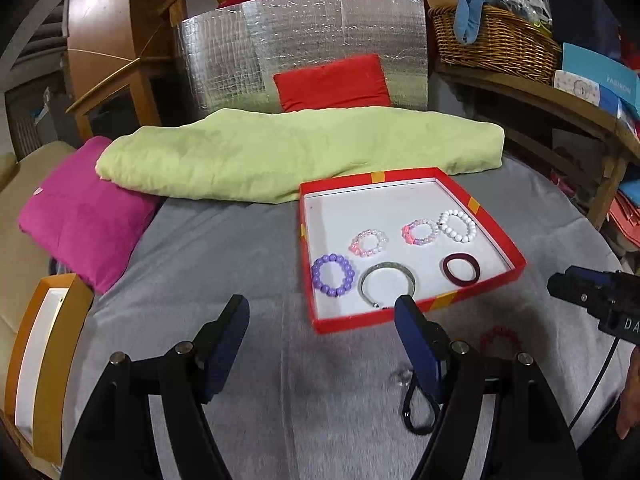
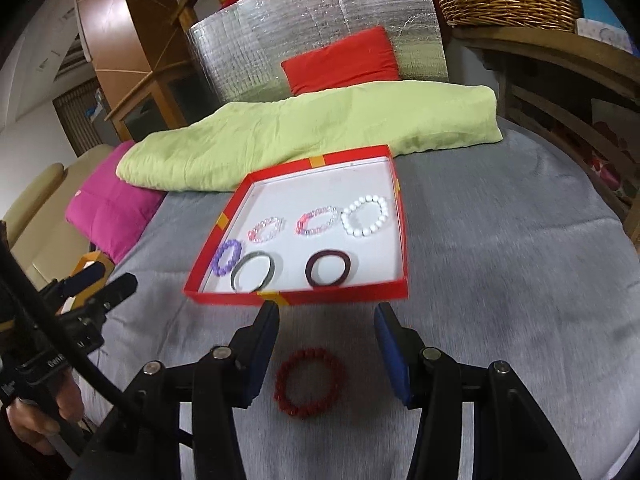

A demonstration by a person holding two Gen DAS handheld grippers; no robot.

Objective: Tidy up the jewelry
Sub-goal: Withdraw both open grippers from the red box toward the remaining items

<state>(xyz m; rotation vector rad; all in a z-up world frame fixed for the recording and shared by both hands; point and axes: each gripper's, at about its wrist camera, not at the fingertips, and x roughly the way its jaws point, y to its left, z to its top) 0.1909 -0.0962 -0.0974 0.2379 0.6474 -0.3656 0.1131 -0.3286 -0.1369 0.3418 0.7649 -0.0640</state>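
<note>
A red box lid with a white inside lies on the grey cloth and holds several bracelets: purple, two pink, white, a silver bangle and a maroon band. A red beaded bracelet lies on the cloth between my right gripper's open fingers, untouched. A black loop and a small clear ring lie by my left gripper's right finger. My left gripper is open and empty. My right gripper is open.
A green folded cloth, a magenta cushion and a red cushion lie behind the box. An orange box sits at the left edge. A wicker basket stands on a wooden shelf at right.
</note>
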